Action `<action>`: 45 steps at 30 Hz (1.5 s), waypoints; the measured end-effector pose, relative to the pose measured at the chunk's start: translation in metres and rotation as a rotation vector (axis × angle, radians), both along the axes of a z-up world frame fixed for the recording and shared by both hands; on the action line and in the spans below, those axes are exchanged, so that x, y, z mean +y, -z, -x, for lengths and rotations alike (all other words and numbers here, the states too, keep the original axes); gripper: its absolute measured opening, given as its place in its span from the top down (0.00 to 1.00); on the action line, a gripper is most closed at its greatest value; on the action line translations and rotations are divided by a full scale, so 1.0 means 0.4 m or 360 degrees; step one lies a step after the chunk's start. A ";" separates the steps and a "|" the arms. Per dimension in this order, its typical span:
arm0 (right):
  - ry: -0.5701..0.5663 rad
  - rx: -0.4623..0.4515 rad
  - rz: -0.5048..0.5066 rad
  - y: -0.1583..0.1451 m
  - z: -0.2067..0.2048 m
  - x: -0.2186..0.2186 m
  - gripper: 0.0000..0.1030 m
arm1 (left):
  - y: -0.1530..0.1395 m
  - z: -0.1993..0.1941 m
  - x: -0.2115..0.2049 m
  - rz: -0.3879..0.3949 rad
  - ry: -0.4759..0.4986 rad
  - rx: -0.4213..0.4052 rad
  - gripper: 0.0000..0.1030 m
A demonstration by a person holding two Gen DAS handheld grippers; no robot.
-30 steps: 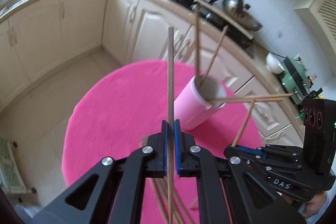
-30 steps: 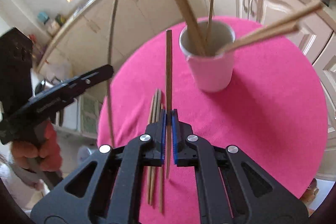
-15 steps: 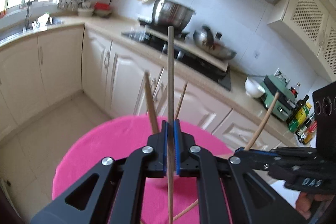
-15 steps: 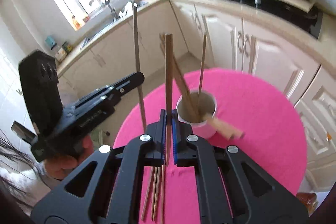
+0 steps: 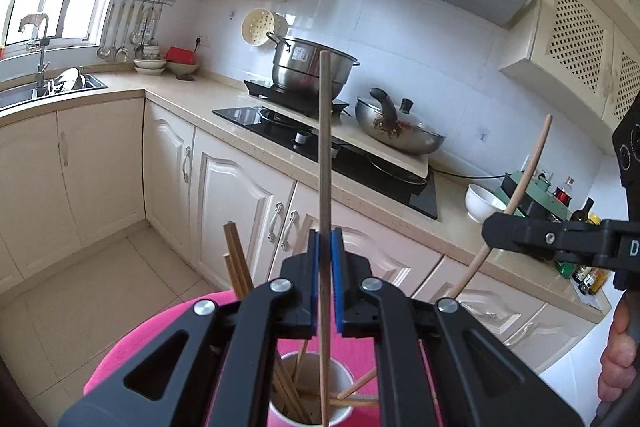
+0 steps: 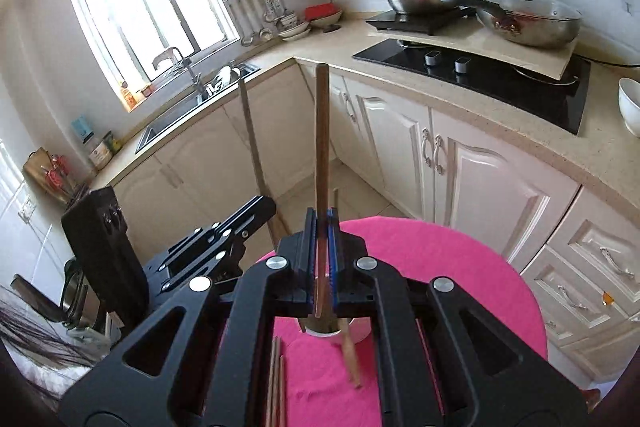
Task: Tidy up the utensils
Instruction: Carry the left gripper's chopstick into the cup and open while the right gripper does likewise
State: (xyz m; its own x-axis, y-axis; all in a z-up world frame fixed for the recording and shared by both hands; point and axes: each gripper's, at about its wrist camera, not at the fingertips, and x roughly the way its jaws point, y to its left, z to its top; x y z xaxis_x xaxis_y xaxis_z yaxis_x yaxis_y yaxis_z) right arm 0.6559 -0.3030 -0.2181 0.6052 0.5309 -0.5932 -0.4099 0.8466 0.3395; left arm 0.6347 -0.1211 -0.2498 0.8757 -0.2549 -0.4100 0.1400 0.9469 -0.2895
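Cream kitchen cabinets are framing a round pink table, soft-clothed. Left gripper is clamping one thin wooden chopstick upright over the white cup; right gripper is pinching another stick mid-shaft. They're looking light, stiff and smooth, so mid-length grips are suiting them.
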 end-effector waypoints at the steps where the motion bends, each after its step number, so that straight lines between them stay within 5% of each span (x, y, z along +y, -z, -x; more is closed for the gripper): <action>1: 0.0011 -0.0008 0.0010 0.007 -0.010 -0.002 0.95 | 0.007 -0.007 -0.002 -0.0002 -0.0007 -0.0004 0.94; 13: -0.0017 0.0033 0.0124 0.108 -0.039 0.010 0.95 | 0.112 -0.024 -0.018 -0.0077 -0.0024 0.0056 0.94; 32: -0.0107 0.0181 0.0203 0.171 -0.036 0.045 0.95 | 0.170 0.082 -0.008 -0.0132 0.0056 0.0254 0.94; 36: -0.0113 0.0194 0.0216 0.172 -0.031 0.051 0.94 | 0.168 0.098 -0.002 -0.0120 0.0044 0.0284 0.79; 45: -0.0118 0.0209 0.0238 0.171 -0.017 0.063 0.93 | 0.140 0.131 0.022 -0.0115 -0.0025 0.0335 0.70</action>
State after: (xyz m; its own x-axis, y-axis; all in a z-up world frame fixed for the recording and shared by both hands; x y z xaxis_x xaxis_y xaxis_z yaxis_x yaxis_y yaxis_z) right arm 0.6629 -0.2780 -0.2864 0.4798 0.4711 -0.7402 -0.4336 0.8607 0.2667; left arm 0.5821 -0.1121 -0.3058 0.7726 -0.2051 -0.6008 0.0684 0.9678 -0.2424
